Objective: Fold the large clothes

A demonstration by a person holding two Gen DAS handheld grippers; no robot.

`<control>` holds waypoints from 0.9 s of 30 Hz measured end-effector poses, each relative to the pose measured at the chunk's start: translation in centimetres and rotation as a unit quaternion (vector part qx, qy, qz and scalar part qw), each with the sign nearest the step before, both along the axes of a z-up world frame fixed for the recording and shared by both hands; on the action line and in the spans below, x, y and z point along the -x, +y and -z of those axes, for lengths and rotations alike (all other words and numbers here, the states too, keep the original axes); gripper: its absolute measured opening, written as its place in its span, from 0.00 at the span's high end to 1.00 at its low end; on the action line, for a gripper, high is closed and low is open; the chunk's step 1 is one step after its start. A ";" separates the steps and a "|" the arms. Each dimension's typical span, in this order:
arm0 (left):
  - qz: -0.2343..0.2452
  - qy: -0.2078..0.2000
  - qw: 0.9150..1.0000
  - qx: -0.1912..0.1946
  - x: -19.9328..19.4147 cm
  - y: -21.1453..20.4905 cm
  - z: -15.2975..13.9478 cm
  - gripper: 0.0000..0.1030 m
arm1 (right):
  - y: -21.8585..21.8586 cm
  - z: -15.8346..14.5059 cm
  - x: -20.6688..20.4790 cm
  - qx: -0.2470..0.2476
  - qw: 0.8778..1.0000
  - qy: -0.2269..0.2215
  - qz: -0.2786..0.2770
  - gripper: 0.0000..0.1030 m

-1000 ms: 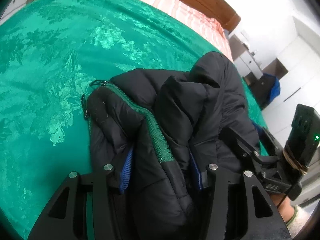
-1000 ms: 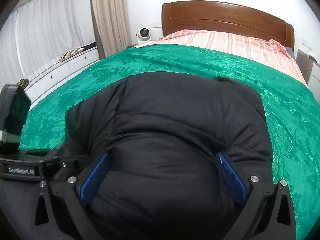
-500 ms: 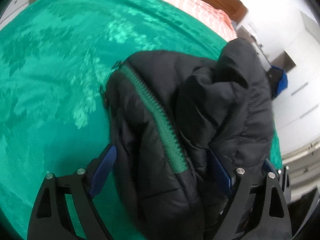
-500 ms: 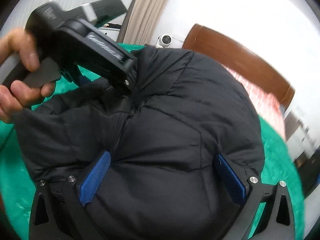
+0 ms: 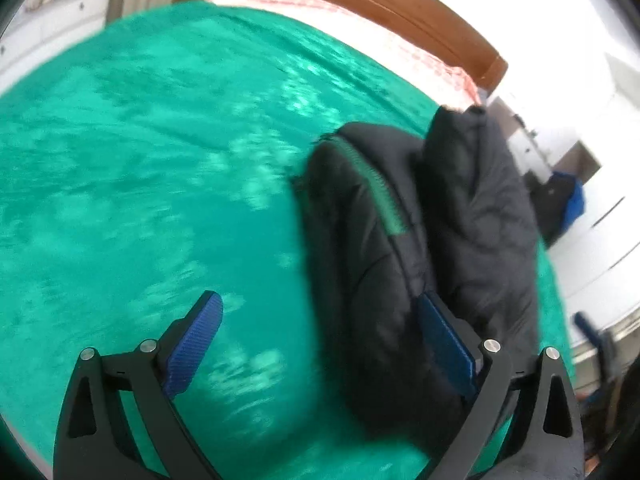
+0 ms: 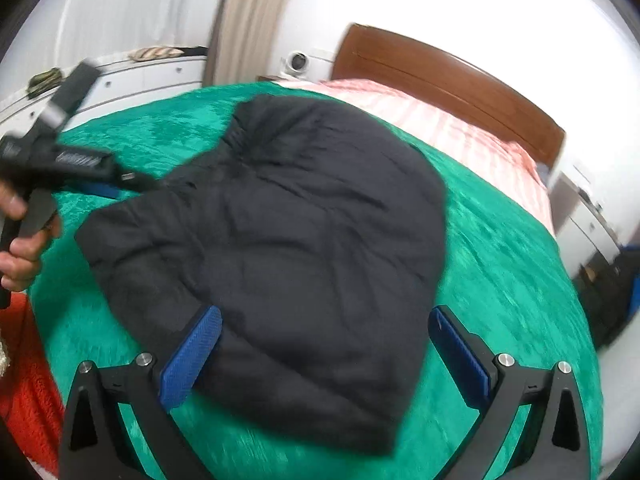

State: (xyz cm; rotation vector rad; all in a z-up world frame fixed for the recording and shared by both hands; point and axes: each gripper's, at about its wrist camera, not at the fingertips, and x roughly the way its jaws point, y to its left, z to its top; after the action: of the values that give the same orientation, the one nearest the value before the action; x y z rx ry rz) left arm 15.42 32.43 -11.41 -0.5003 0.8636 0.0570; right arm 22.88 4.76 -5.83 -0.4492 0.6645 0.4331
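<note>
A black puffer jacket (image 6: pixel 304 240) with a green zipper strip (image 5: pixel 384 200) lies folded in a bundle on the green bedspread (image 5: pixel 140 160). My left gripper (image 5: pixel 320 340) is open and empty, just left of the jacket (image 5: pixel 440 240), its right pad (image 5: pixel 448 344) at the jacket's edge. It also shows at the left of the right wrist view (image 6: pixel 80 164), held by a hand. My right gripper (image 6: pixel 324 356) is open, its pads either side of the jacket's near end, above it.
A wooden headboard (image 6: pixel 448 80) and pink striped bedding (image 6: pixel 440 128) are at the far end of the bed. White drawers (image 6: pixel 140 80) and a curtain (image 6: pixel 248 20) stand on the left. A red cloth (image 6: pixel 24 380) is at the lower left.
Both grippers have opened and let go of the jacket. They have drawn back from it, and the jacket now lies on the bedspread.
</note>
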 end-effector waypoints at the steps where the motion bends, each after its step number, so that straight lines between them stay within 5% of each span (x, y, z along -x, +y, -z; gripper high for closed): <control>1: -0.007 0.004 1.000 -0.024 0.6 -0.2 0.0 0.04 | -0.7 -0.2 0.2 0.003 1.000 0.004 0.011 0.01; 6: -0.020 0.034 0.992 -0.117 1.3 -1.0 0.8 0.02 | -3.6 -0.9 0.1 0.006 0.998 0.032 0.062 0.01; 14: -0.037 0.100 0.990 -0.089 1.2 0.3 5.7 0.01 | -6.3 -1.8 0.5 -0.003 0.995 0.044 0.094 0.01; 21: -0.005 0.101 0.982 -0.157 1.3 -1.6 6.8 0.00 | -6.9 -1.4 0.0 0.002 0.993 0.047 0.112 0.01; 27: -0.004 0.090 0.985 -0.146 1.7 -1.3 6.9 0.00 | -7.2 -0.8 -0.5 0.008 0.991 0.056 0.122 0.01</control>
State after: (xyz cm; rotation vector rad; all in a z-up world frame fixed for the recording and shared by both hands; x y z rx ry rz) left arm 13.77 31.14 -18.34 -0.2255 1.0104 0.2348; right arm 23.34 -2.43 -5.04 -0.3555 0.8213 0.2221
